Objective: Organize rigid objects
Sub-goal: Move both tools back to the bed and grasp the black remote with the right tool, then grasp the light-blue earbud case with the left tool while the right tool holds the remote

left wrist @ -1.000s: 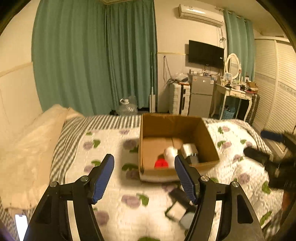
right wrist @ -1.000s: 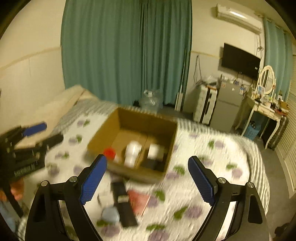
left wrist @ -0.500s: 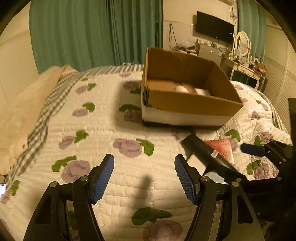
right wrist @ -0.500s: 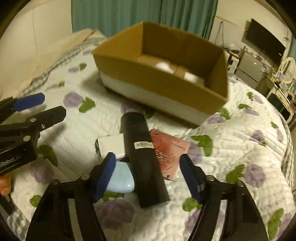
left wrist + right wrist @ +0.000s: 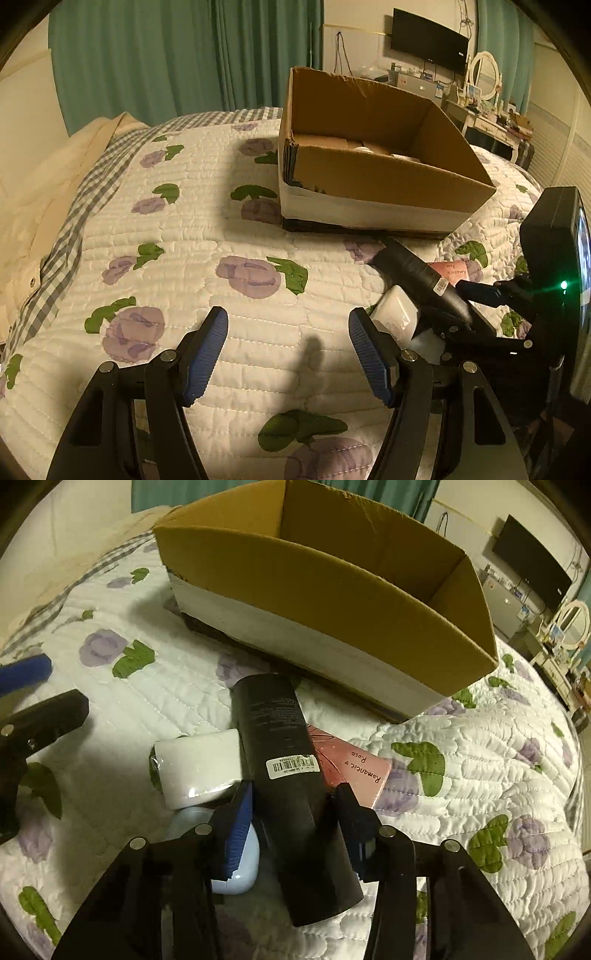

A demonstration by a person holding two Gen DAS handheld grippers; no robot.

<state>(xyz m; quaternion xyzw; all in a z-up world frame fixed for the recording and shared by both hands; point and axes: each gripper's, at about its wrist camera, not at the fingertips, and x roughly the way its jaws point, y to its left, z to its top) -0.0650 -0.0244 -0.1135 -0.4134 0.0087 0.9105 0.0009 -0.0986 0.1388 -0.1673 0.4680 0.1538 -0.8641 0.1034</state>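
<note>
A long black box (image 5: pixel 291 775) lies on the quilted bed in front of an open cardboard box (image 5: pixel 332 590). My right gripper (image 5: pixel 295 805) straddles the black box, its blue pads (image 5: pixel 242 823) close to both sides; contact is not clear. A white packet (image 5: pixel 195 764), a pale blue object (image 5: pixel 236 871) and a pink "Romantic Rose" card (image 5: pixel 354 768) lie around it. My left gripper (image 5: pixel 288 332) is open and empty above bare quilt. In the left wrist view the black box (image 5: pixel 417 277) and cardboard box (image 5: pixel 369 184) lie ahead right.
White items sit inside the cardboard box (image 5: pixel 369 147). A cream pillow (image 5: pixel 44 177) lies at the left bed edge. Green curtains (image 5: pixel 184 55), a wall TV (image 5: pixel 428 40) and a dressing table (image 5: pixel 491 110) stand beyond the bed.
Both grippers have dropped lower towards the bed. My right gripper moved forward over the black box and its jaws narrowed around it.
</note>
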